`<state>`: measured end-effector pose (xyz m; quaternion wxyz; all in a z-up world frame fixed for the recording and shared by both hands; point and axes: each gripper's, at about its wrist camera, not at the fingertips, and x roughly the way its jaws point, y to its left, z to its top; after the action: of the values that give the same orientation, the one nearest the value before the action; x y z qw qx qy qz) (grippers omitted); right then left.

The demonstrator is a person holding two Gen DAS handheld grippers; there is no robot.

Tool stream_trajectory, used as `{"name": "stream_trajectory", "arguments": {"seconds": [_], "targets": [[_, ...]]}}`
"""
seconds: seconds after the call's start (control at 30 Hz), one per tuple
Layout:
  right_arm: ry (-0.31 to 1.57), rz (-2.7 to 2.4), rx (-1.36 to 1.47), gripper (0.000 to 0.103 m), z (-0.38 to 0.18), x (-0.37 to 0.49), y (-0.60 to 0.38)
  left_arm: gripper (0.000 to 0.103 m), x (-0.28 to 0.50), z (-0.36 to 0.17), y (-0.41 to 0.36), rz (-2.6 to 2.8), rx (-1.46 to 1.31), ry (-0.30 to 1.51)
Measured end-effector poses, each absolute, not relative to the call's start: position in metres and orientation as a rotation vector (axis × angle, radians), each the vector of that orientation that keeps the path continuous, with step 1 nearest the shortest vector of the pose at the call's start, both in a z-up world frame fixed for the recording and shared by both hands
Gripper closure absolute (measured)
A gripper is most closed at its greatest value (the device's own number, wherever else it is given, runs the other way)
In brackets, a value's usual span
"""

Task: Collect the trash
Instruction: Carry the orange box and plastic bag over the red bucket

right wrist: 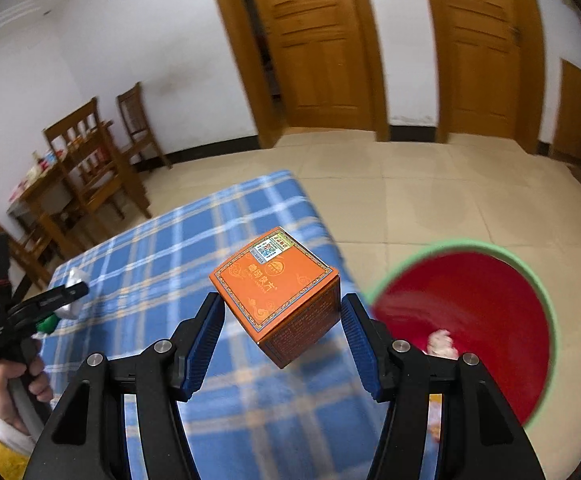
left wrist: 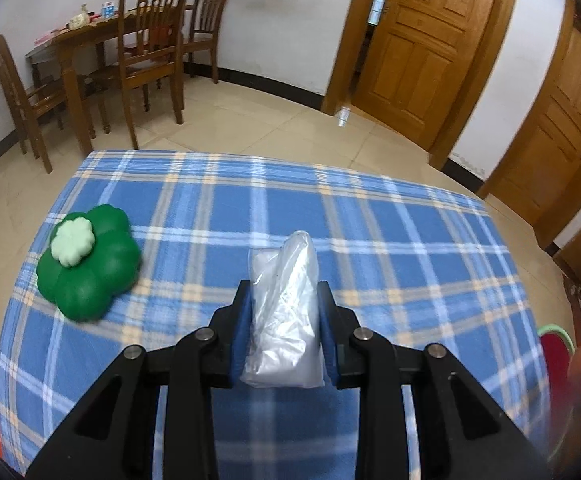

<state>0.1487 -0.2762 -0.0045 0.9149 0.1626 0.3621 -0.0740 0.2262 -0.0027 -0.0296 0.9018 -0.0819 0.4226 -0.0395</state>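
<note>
My left gripper is shut on a crumpled clear plastic bag and holds it above the blue plaid table. It also shows in the right wrist view, with the bag in it. My right gripper holds an orange cardboard box between its blue pads, tilted, above the table's right edge. A red bin with a green rim stands on the floor to the right, with a small pale scrap inside.
A green clover-shaped container with a pale lid lies on the table's left side. Wooden dining table and chairs stand behind on the left. Wooden doors line the far wall. The bin's edge shows at the right.
</note>
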Motion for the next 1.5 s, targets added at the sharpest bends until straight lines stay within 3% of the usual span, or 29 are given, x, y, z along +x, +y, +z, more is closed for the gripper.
{"name": "stream_trajectory", "arguments": {"seconds": [0.9,1.07,1.5], "targets": [[0.776,-0.384,0.561,0.04,-0.049,0.052,-0.386,0.072,0.134,-0.002,-0.144,-0.427,-0.07,0.935],[0.764,-0.39,0.574,0.03,-0.048,0.048,-0.392,0.072,0.128,-0.002,-0.162,-0.466,-0.049,0.946],[0.701,-0.419,0.604,0.03,-0.035,0.03,-0.406,0.072,0.114,-0.002,-0.206,-0.57,0.005,0.964]]}}
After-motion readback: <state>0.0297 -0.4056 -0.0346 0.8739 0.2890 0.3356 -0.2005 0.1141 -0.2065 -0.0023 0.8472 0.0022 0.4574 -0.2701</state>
